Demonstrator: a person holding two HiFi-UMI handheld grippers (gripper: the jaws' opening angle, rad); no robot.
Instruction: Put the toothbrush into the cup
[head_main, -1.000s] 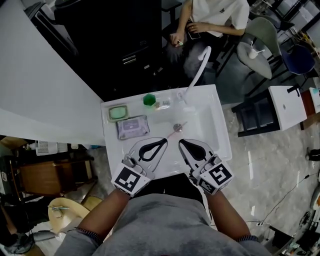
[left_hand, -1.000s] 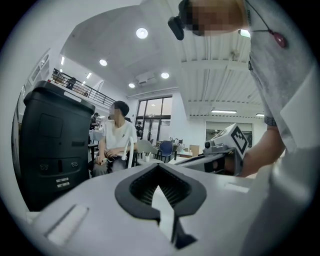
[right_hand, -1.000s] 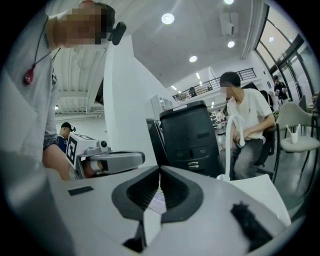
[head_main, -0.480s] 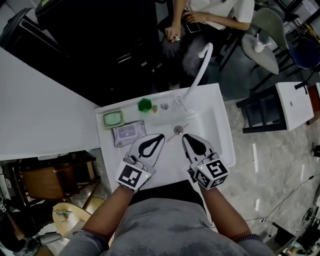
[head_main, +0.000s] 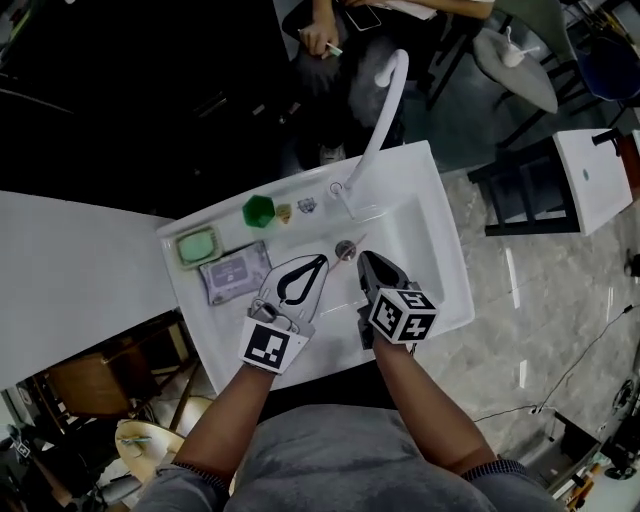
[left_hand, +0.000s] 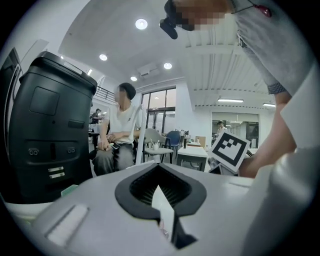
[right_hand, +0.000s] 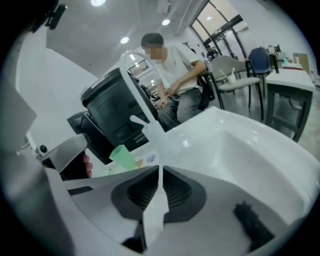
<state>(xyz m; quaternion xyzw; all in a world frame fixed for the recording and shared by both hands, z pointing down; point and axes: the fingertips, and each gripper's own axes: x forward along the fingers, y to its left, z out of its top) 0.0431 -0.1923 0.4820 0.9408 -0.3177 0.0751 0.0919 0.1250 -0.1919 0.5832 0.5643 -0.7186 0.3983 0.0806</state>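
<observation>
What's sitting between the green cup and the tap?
In the head view, two small things lie on the sink ledge between the green cup and the tap. They are too small to name.

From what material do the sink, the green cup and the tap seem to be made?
Sink: probably glazed ceramic; it is white and glossy, with bright highlights in its basin. Green cup: likely plastic; a uniform pale green with an angular outline. Tap: white, smooth and curved; painted metal or plastic, the pictures cannot settle which.
</observation>
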